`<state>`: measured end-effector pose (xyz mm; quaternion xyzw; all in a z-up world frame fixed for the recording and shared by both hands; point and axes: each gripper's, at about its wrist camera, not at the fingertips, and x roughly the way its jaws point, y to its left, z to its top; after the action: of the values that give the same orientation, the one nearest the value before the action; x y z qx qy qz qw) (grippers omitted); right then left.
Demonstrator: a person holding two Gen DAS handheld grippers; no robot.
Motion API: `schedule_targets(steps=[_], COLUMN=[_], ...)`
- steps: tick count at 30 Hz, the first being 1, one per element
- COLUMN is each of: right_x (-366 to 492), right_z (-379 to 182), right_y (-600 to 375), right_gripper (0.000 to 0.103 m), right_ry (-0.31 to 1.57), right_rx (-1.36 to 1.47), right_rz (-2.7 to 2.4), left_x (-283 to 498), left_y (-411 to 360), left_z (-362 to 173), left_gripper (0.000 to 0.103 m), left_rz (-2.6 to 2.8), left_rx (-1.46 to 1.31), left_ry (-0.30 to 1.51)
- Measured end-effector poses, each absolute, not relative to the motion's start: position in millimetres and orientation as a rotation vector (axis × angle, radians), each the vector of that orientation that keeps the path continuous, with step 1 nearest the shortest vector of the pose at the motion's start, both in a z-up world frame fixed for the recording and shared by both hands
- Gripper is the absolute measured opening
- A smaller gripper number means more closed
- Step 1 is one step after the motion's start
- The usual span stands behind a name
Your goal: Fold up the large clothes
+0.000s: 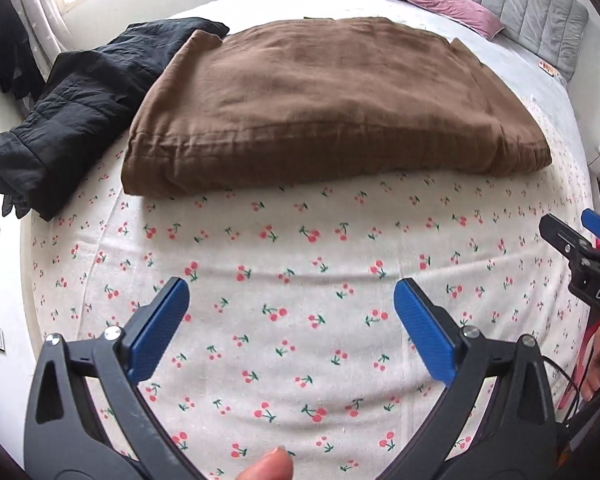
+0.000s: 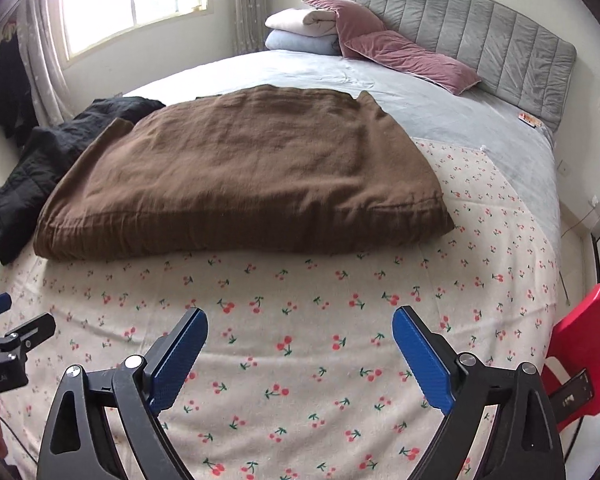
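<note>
A brown garment lies folded into a thick rectangle on the cherry-print sheet; it also shows in the right wrist view. My left gripper is open and empty, hovering over the sheet well short of the brown garment's near edge. My right gripper is open and empty, also over the sheet short of the garment. The right gripper shows at the right edge of the left wrist view. The left gripper shows at the left edge of the right wrist view.
A black padded jacket lies crumpled left of the brown garment, partly under its corner. Pink pillows and folded bedding sit by the grey headboard. A red plastic stool stands right of the bed.
</note>
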<state>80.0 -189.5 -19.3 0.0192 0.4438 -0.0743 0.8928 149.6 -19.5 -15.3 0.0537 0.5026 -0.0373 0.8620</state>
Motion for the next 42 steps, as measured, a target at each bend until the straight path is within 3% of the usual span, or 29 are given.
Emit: schedule_targets(steps=[42], right_x=[74.9], right_z=[-39.9], right_y=[-151.5], right_gripper=[0.095], right_ry=[0.960], right_rx=[-0.022], right_rz=[-0.111], left_x=[137.9], left_y=[-13.9], left_z=[-21.3], left_gripper=[0.102], left_rz=[0.021], left_rx=[0.091], left_ry=[1.013])
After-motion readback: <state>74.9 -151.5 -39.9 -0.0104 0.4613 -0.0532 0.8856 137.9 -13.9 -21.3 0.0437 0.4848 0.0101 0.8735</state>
